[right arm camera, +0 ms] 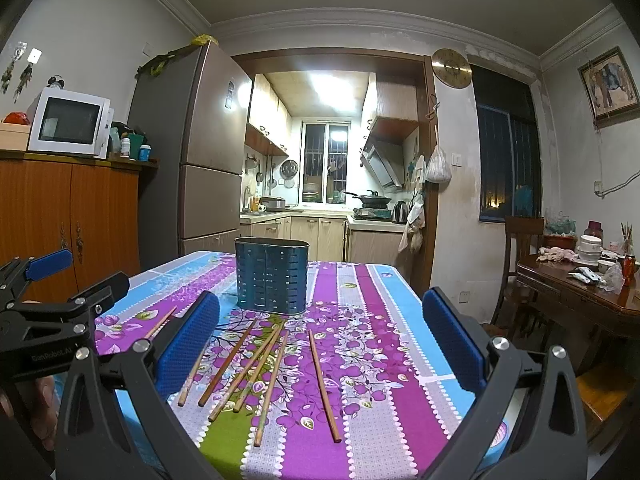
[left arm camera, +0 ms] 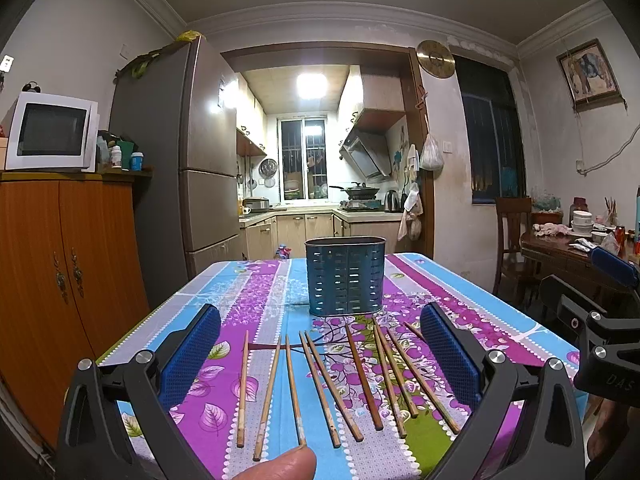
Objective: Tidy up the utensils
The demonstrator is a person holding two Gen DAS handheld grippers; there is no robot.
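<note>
Several wooden chopsticks (left arm camera: 320, 384) lie fanned out on a flowered tablecloth (left arm camera: 264, 296), in front of a blue perforated metal utensil holder (left arm camera: 345, 277) that stands upright. My left gripper (left arm camera: 320, 356) hovers open over the chopsticks, nothing between its blue pads. In the right wrist view the same chopsticks (right arm camera: 256, 364) lie left of centre and the holder (right arm camera: 272, 276) stands behind them. My right gripper (right arm camera: 320, 344) is open and empty above the table. Each gripper shows at the edge of the other's view.
A fingertip (left arm camera: 280, 466) pokes in at the bottom of the left wrist view. A wooden cabinet (left arm camera: 52, 280) with a microwave (left arm camera: 52, 132) and a fridge (left arm camera: 200, 152) stand left of the table. A cluttered wooden side table (right arm camera: 580, 288) and chair (right arm camera: 520, 256) are at right.
</note>
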